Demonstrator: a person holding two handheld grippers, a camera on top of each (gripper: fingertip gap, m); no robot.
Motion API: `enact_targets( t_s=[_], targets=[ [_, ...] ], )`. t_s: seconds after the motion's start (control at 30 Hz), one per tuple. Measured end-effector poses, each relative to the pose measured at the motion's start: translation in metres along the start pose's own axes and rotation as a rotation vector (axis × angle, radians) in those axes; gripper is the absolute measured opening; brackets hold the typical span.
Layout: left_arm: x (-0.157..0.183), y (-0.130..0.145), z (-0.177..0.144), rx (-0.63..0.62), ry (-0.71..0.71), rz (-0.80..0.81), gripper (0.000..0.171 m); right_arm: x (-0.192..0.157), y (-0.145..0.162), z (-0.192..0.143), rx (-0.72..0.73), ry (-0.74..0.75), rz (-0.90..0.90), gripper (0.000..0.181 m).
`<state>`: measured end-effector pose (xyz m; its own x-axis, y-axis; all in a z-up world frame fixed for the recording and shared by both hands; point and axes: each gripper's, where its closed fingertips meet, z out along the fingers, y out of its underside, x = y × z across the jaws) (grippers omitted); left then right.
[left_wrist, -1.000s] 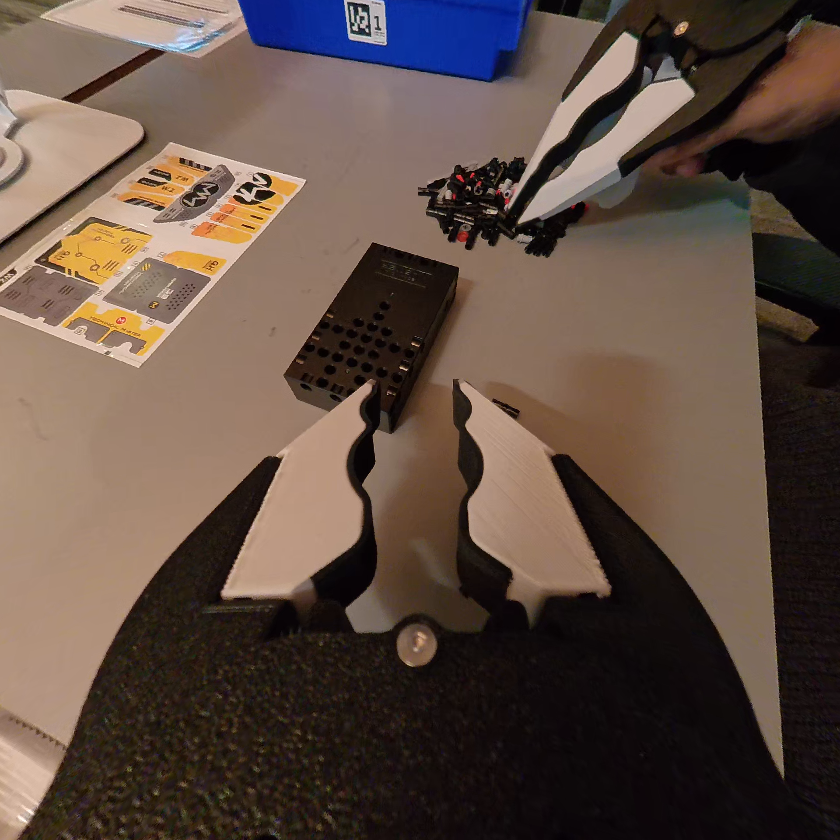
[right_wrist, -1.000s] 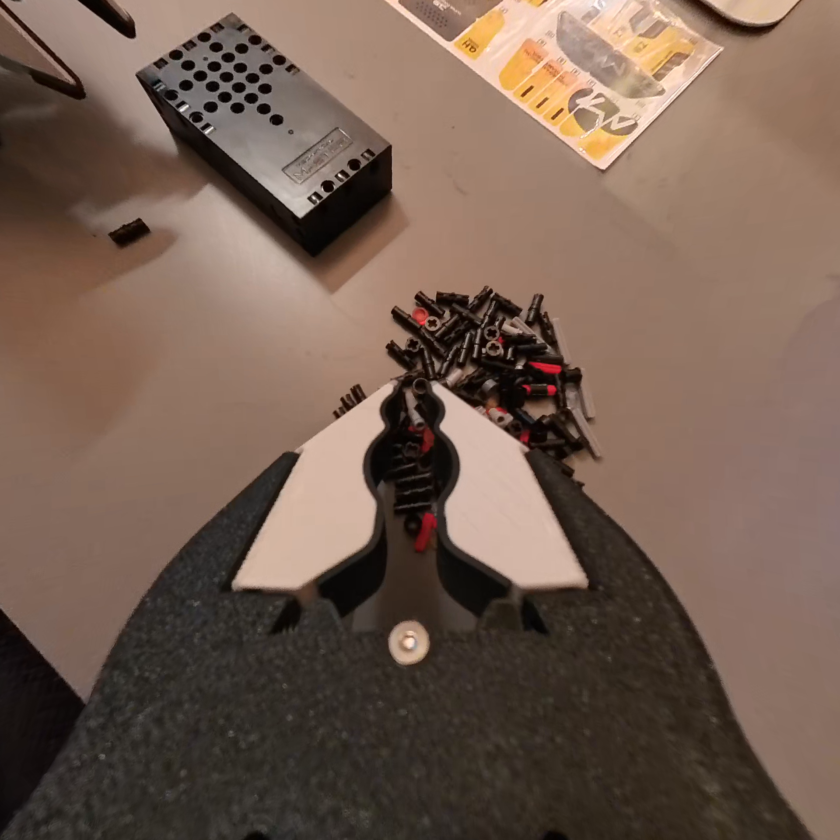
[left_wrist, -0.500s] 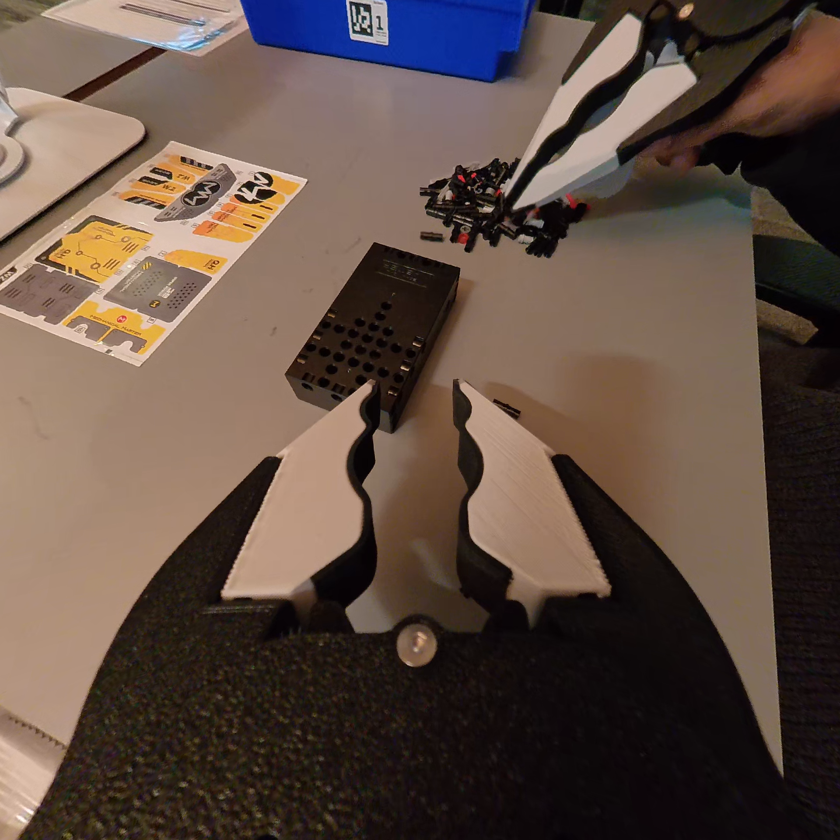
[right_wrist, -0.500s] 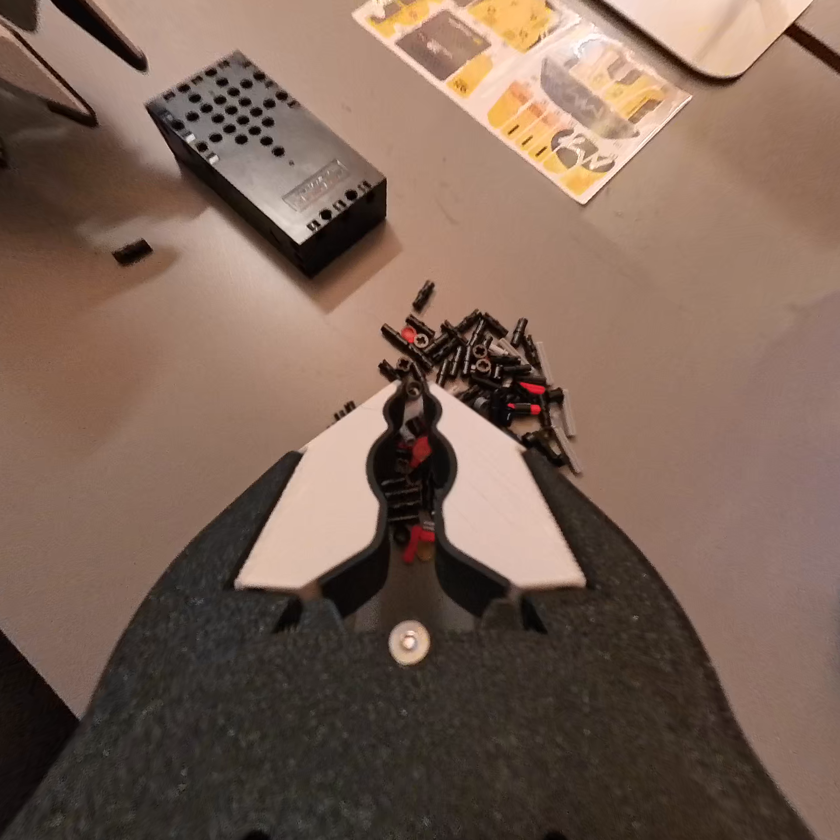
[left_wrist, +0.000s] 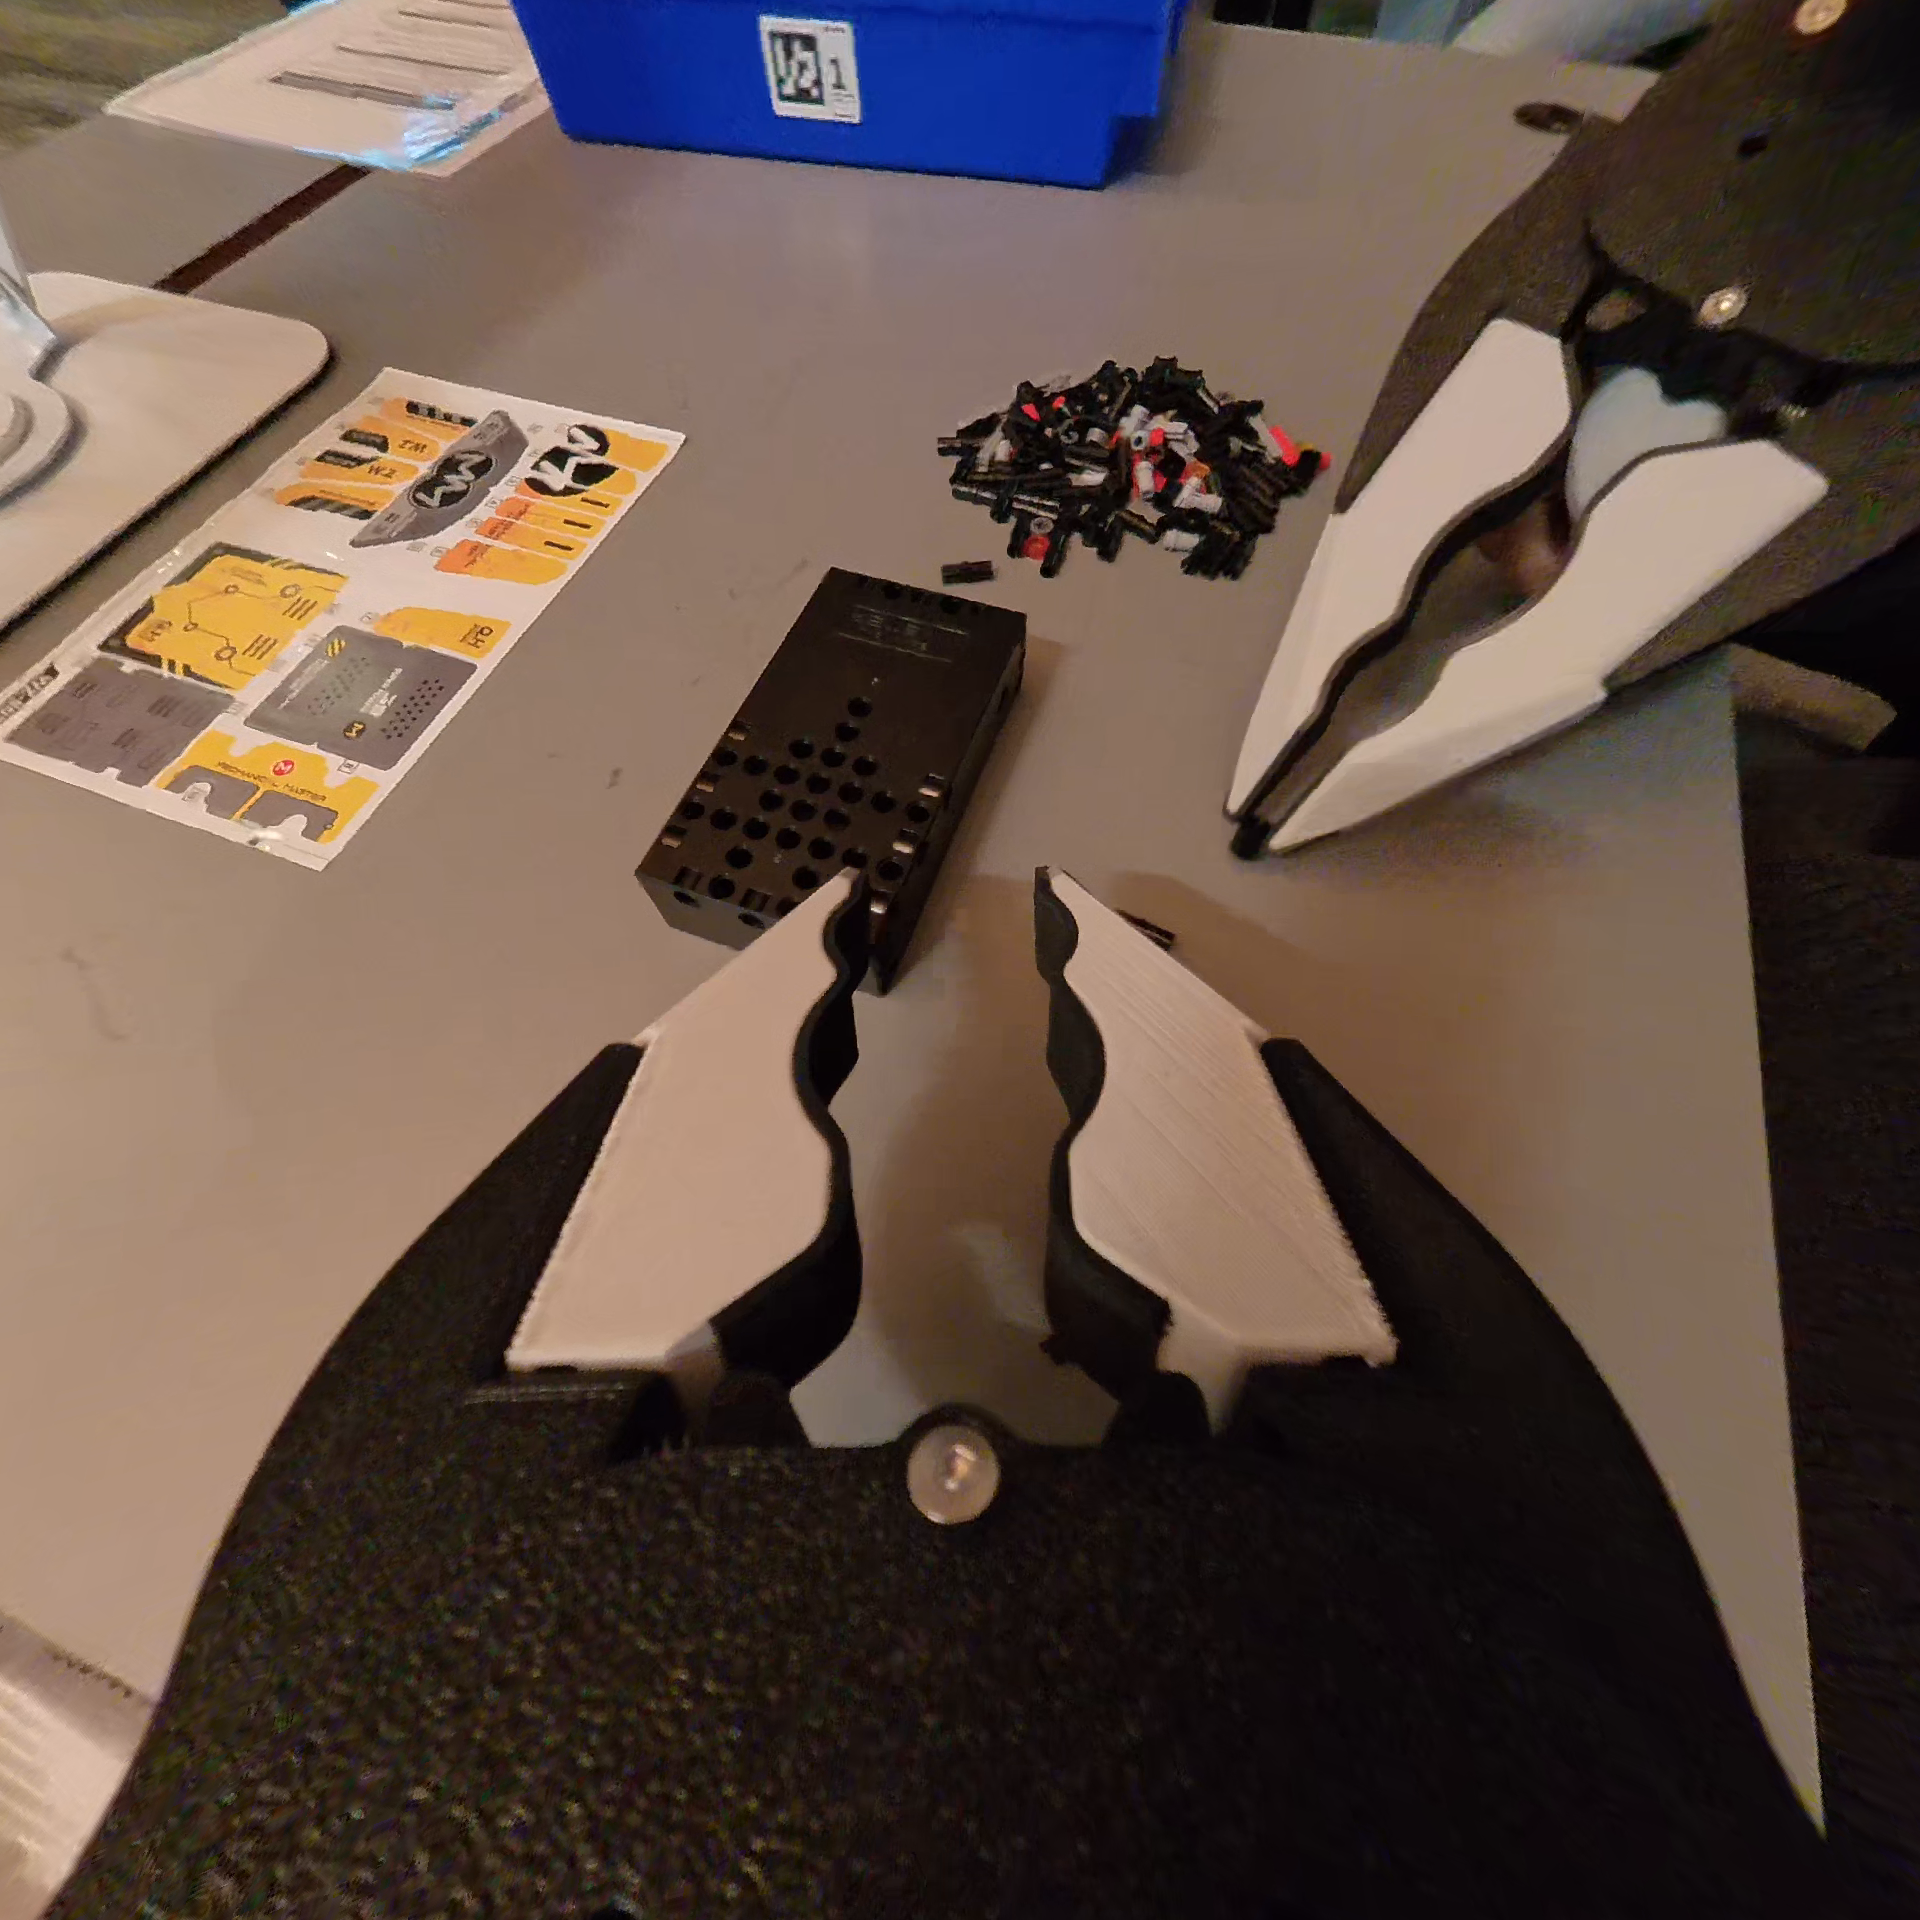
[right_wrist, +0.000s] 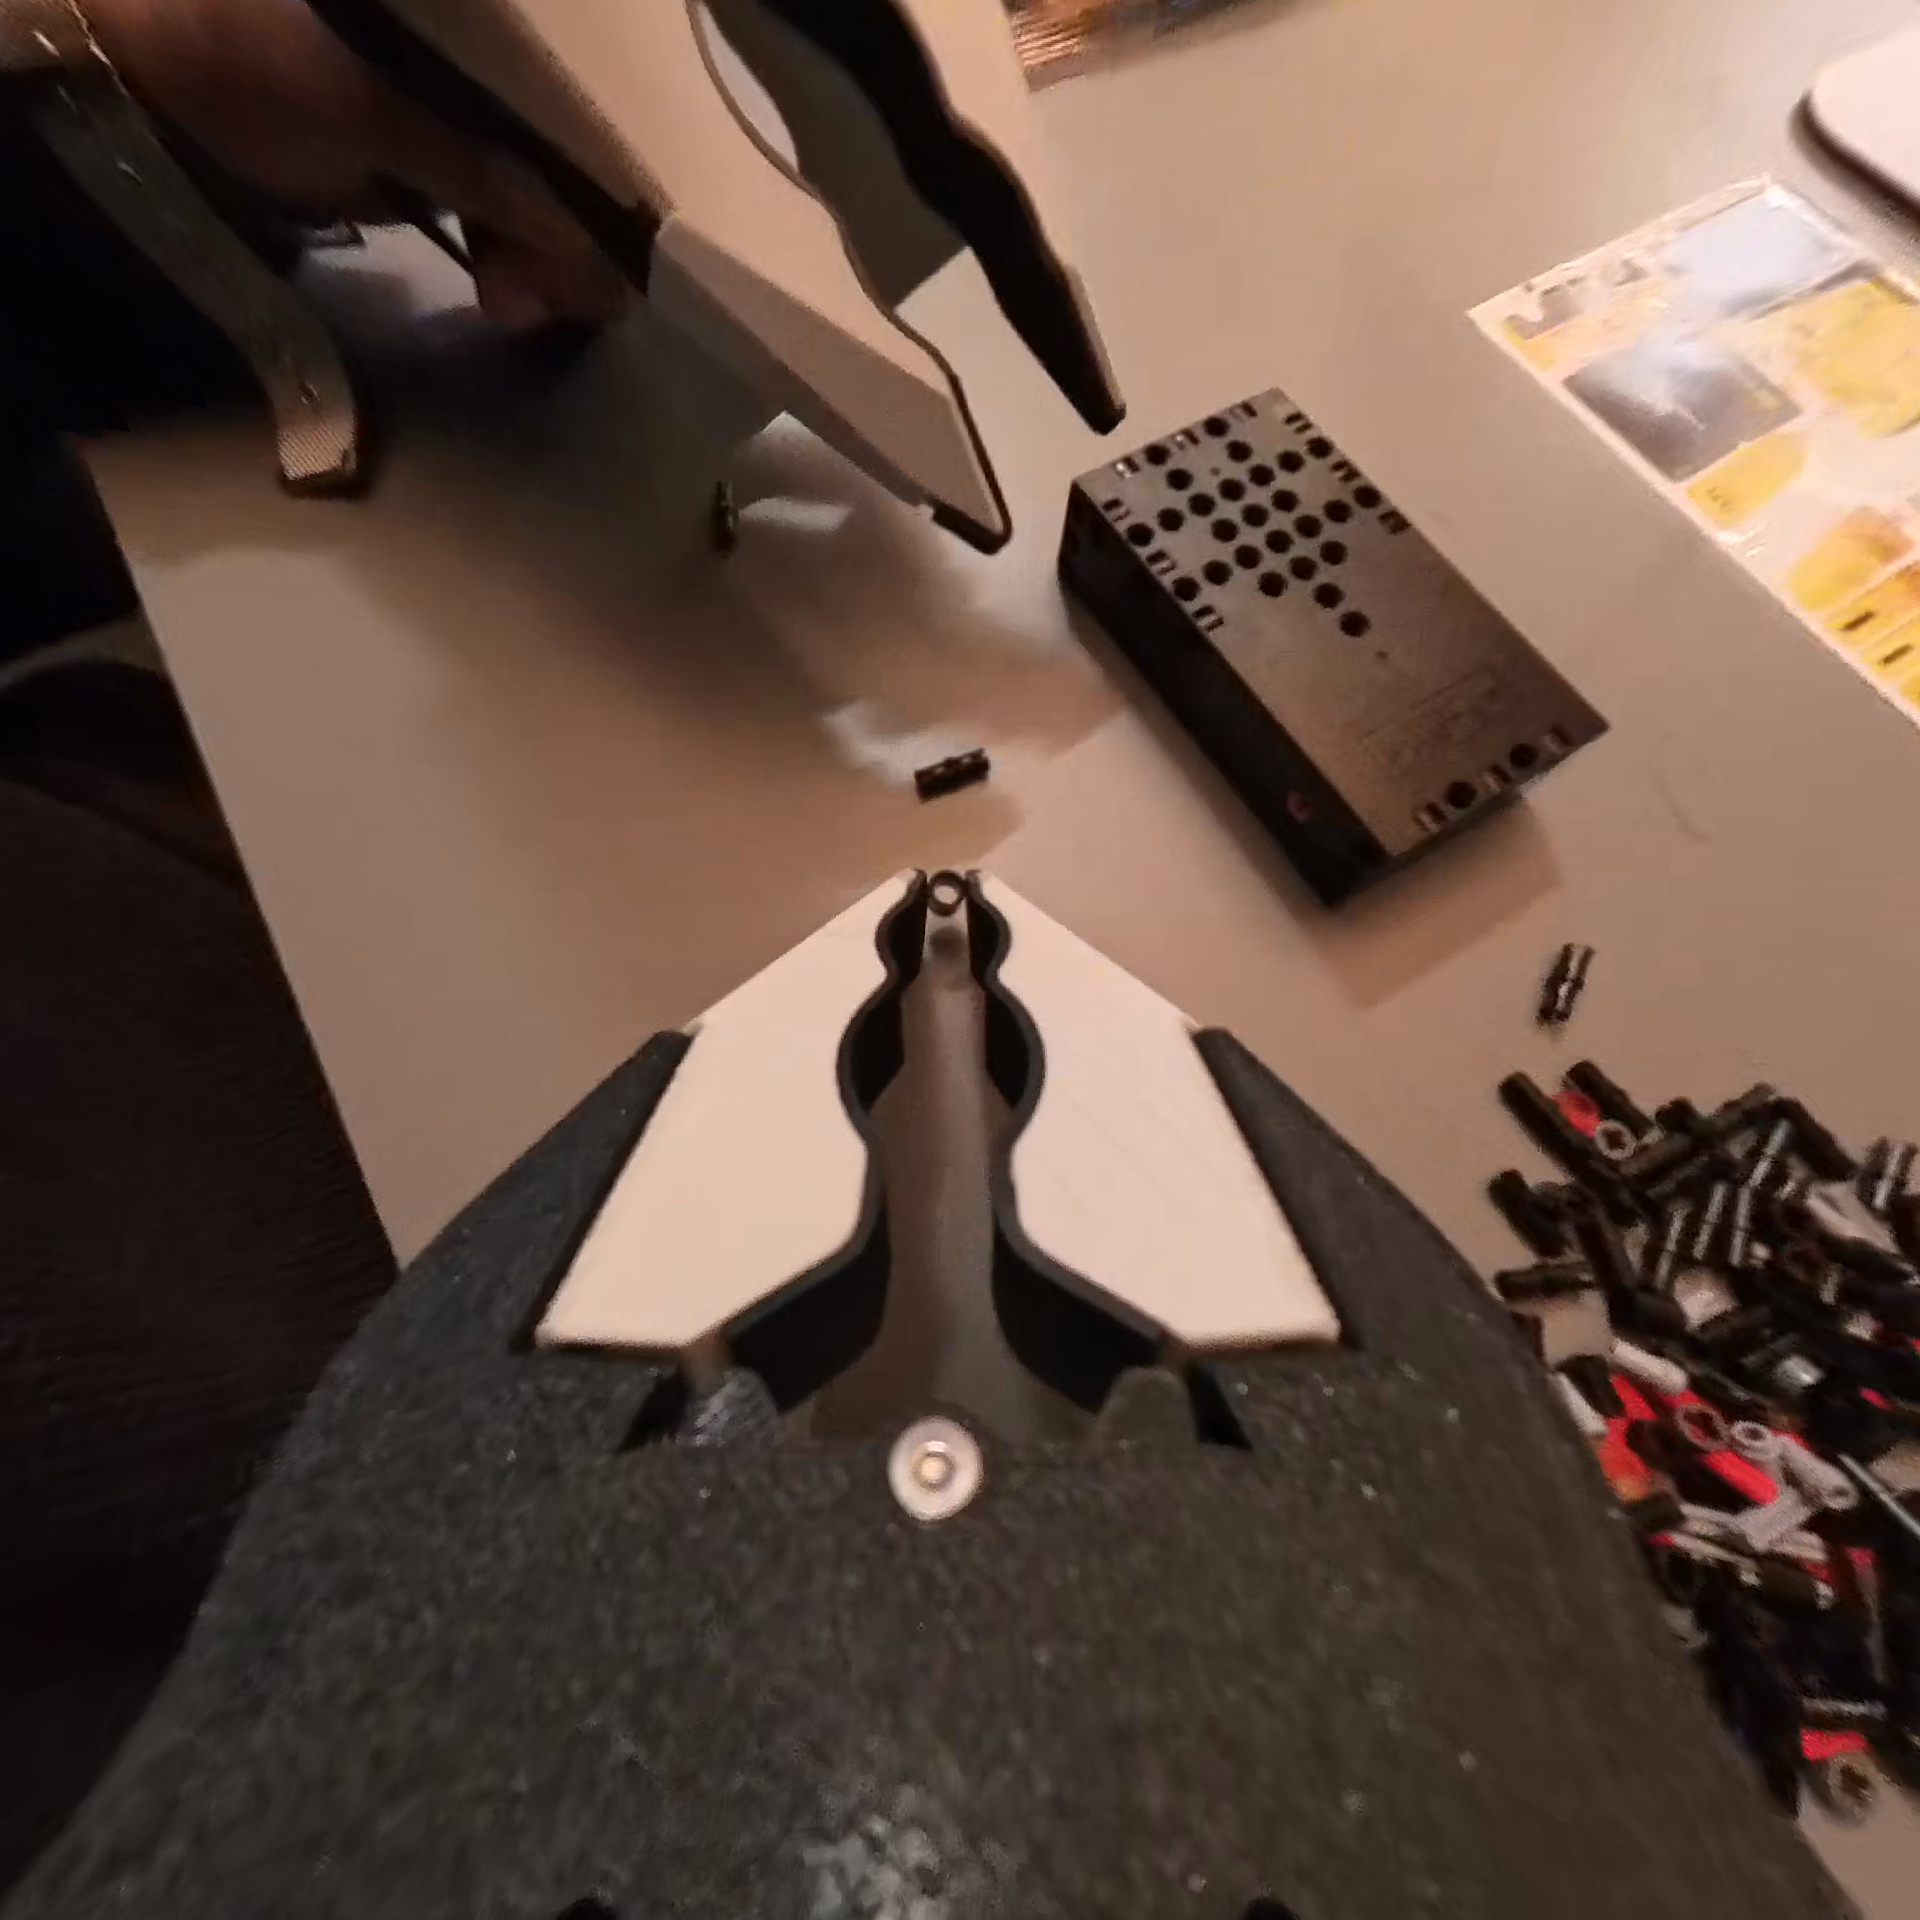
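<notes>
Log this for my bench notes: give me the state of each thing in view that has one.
left gripper: open, empty, tips over the near end of the black block.
right gripper: shut on a small black pin.
black block: flat on the table, holed face up.
pile of pins: loose heap.
sticker sheet: flat.
two stray pins: lying apart from the pile.

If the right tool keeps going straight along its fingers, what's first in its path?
Probably the loose black pin lying on the grey table just ahead of the right tool, which is shut on a small black pin. Beyond that lies the left tool. Depth is unclear, so it might pass above the pin.
</notes>
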<state>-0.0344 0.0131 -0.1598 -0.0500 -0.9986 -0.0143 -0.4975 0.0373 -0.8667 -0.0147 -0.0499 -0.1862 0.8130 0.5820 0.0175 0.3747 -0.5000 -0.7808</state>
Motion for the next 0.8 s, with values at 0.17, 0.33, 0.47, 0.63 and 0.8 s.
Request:
enact_targets(
  t_s=[0.17, 0.33, 0.47, 0.63, 0.8],
  targets=[
    [0.043, 0.012, 0.006, -0.083, 0.159, 0.139, 0.030, 0.008, 0.002, 0.009, -0.026, 0.095, -0.077, 0.008],
    [0.050, 0.015, 0.016, -0.136, 0.194, 0.134, 0.031, 0.010, 0.002, 0.011, -0.022, 0.101, -0.085, 0.008],
    [0.049, 0.018, 0.024, -0.178, 0.221, 0.109, 0.031, 0.010, 0.002, 0.011, -0.021, 0.091, -0.074, 0.008],
    [0.050, 0.021, 0.025, -0.199, 0.224, 0.120, 0.032, 0.011, 0.002, 0.011, -0.022, 0.104, -0.084, 0.008],
    [0.051, 0.025, 0.027, -0.226, 0.227, 0.122, 0.032, 0.011, 0.002, 0.011, -0.021, 0.087, -0.067, 0.008]
  ],
)
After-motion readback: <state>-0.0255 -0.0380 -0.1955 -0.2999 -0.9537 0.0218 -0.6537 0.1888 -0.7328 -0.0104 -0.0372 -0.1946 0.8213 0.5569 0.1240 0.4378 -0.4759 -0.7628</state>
